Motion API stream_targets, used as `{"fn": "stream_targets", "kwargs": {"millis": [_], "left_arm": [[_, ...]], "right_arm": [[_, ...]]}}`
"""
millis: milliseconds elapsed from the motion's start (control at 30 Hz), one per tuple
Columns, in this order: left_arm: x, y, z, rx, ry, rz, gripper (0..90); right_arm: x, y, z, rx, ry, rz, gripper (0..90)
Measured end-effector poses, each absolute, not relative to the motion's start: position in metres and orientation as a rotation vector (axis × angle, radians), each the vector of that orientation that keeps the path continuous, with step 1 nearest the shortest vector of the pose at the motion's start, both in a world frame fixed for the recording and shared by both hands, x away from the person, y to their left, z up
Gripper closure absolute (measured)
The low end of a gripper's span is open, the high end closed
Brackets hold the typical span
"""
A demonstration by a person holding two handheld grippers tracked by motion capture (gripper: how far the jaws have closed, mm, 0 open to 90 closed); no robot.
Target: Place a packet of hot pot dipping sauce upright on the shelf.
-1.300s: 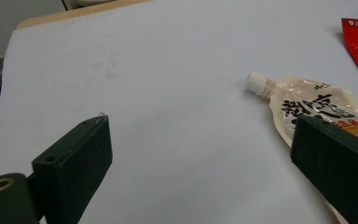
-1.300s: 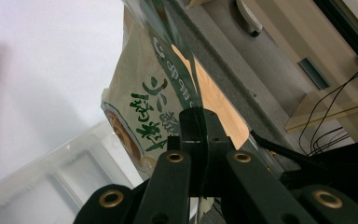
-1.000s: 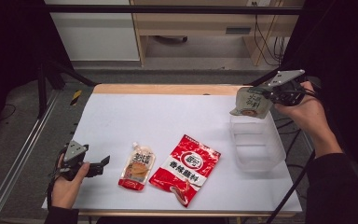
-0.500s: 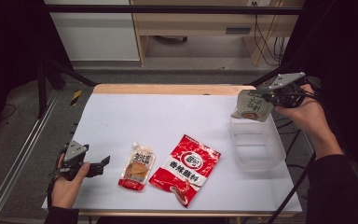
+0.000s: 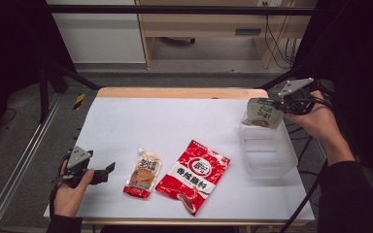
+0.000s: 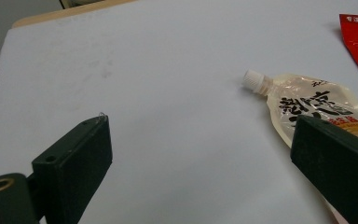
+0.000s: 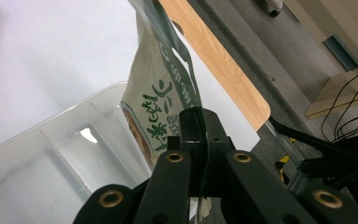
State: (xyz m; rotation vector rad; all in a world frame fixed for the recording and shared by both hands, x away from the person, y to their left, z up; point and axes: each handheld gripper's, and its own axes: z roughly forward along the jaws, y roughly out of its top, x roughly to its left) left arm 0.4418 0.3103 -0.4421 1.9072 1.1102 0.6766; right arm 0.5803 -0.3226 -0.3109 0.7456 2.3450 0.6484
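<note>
Green-printed pouch (image 5: 263, 114) still pinched in right tool (image 5: 278, 103), slightly lower over clear bin (image 5: 268, 155), left tool (image 5: 108, 170) unmoved, jaws apart, empty

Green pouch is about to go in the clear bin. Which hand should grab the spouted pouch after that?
Left. The left gripper sits open right beside the spouted pouch, while the right gripper is shut on the green pouch above the clear bin.

Bright, evenly lit white table (image 5: 184, 121) amid dark surroundings; soft focus, blurred close jaws.
</note>
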Motion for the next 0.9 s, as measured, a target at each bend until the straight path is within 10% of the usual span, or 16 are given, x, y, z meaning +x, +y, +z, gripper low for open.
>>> {"fn": "stream_targets", "kwargs": {"millis": [900], "left_arm": [[0.443,0.309,-0.443,1.926,1.098,0.663,5.2]], "right_arm": [[0.596,-0.315,-0.333,0.783,2.432,0.614,90.0]]}}
